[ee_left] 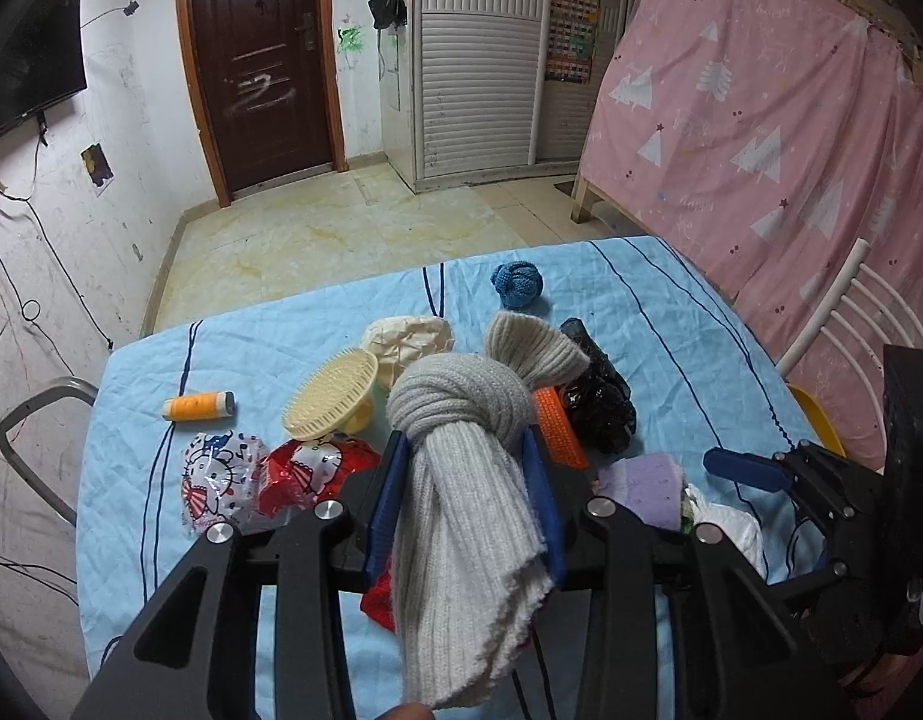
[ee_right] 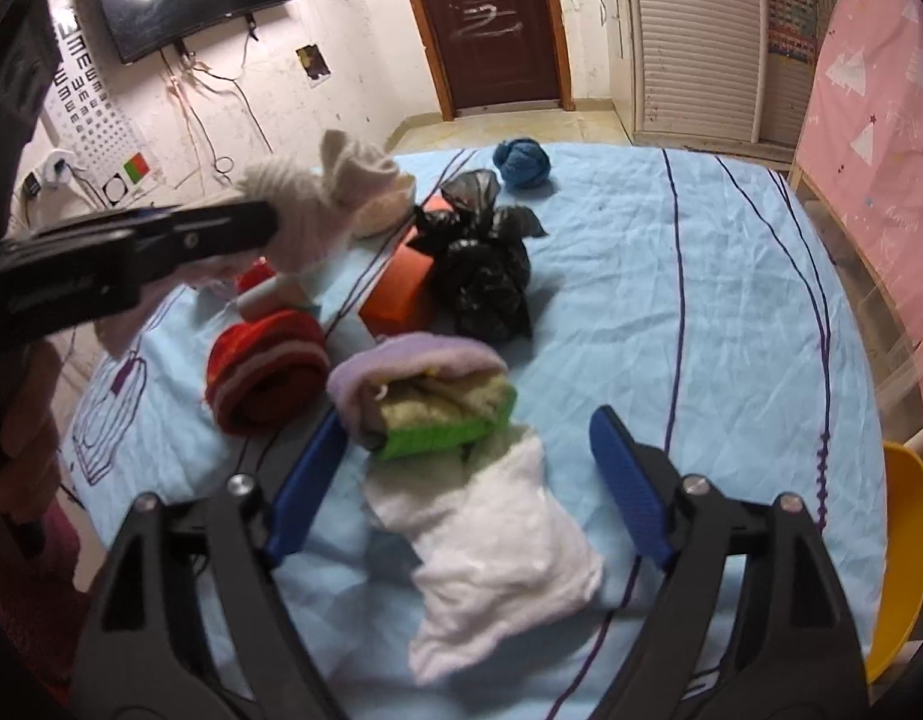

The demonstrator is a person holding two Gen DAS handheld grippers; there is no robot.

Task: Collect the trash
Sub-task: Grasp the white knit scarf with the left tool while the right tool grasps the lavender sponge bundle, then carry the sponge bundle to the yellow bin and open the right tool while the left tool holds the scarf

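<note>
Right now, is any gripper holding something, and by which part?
The left gripper is holding the knotted grey sock, clamped just below its knot. The right gripper is open around the white cloth, gripping nothing.

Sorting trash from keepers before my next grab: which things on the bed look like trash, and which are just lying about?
Likely trash:
- black plastic bag
- crumpled cream paper
- Hello Kitty wrappers

Lying about:
- grey knit bundle, in left gripper
- blue yarn ball
- yellow brush
- white towel

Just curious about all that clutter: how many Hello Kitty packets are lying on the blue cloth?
2. A clear-and-white packet near the cloth's left edge, and a red packet touching it, beside the left gripper. Others may hide under the knotted grey cloth.
</note>
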